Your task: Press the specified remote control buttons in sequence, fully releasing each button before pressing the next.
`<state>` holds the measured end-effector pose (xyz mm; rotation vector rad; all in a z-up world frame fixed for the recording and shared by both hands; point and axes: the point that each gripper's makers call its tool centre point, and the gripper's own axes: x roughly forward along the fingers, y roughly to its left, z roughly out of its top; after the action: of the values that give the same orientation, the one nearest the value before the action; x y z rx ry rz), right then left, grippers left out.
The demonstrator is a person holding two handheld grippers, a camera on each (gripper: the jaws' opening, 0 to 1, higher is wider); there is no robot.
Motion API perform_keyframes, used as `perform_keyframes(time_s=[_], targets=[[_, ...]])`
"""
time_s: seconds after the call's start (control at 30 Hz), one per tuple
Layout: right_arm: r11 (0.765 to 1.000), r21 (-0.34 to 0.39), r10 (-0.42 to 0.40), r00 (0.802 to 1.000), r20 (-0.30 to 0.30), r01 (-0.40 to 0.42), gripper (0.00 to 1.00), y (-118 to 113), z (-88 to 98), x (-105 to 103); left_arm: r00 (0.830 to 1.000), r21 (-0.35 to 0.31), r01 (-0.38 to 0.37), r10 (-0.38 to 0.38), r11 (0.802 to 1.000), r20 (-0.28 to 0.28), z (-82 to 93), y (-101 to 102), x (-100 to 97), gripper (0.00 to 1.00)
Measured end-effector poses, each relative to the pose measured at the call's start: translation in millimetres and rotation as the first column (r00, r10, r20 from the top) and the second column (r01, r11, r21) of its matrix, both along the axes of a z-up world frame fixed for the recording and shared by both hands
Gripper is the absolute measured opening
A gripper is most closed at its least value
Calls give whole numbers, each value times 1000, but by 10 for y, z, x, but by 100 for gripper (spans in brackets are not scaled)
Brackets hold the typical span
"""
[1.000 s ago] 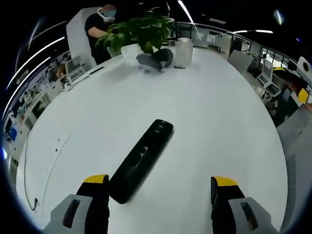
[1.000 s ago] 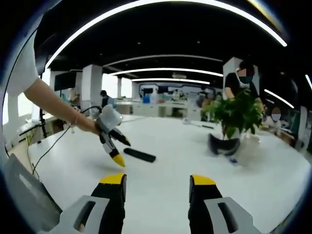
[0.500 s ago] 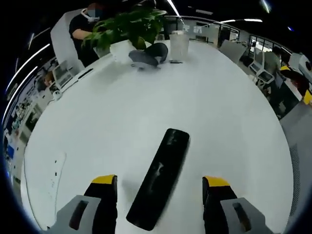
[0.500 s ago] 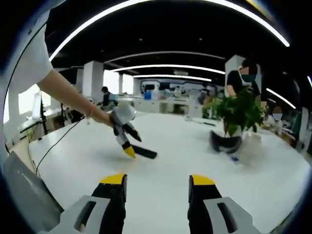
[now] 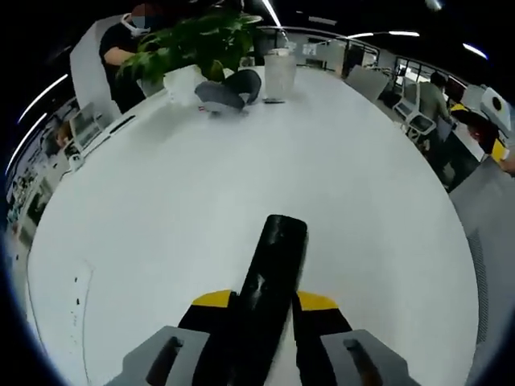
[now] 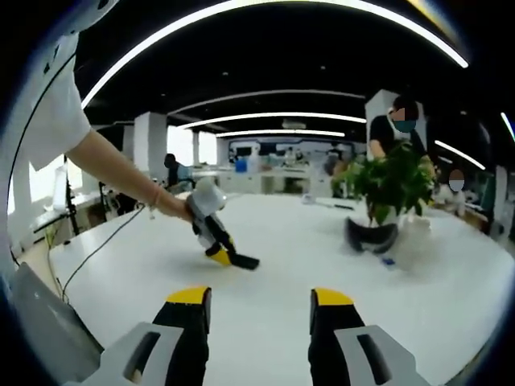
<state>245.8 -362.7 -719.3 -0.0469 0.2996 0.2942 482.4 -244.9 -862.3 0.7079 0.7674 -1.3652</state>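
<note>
— Low in the left gripper view, what sits between the jaws?

— A black remote control (image 5: 272, 283), lying on the white table (image 5: 161, 209) and running up from the bottom centre toward mid-frame. The left gripper (image 5: 265, 304) has its yellow-tipped jaws drawn in against both sides of the remote's near end, clamped on it.

— And from the other camera?

— At left of centre in the right gripper view, the same left gripper (image 6: 219, 254) is held by a person's hand (image 6: 175, 207), angled down onto the remote control (image 6: 240, 260), which rests on the table (image 6: 322, 257).

— The right gripper?

— The right gripper (image 6: 257, 299) rises from the bottom of its own view with jaws spread apart and nothing between them, well short of the remote.

— Anything else on the table?

— A potted plant (image 5: 193, 44) at the upper left of the left gripper view, with a dark rounded object (image 5: 228, 88) just below it and a pale cylinder (image 5: 278, 74) beside. The plant (image 6: 391, 186) also stands at right in the right gripper view.
</note>
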Motion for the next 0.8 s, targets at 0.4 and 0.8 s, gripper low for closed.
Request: perform_keyframes(time_s=[0.4,0.8], targets=[[1000,-9,5,1000,-9,-5,46,9,-26,1,1000,19,23,-22,1000,-6,5,30,-45,24],[1000,-12,8,1000,-4,-8,46,17,-17,3,1000,47,2,-1,999,-16,30,43,-178,24]])
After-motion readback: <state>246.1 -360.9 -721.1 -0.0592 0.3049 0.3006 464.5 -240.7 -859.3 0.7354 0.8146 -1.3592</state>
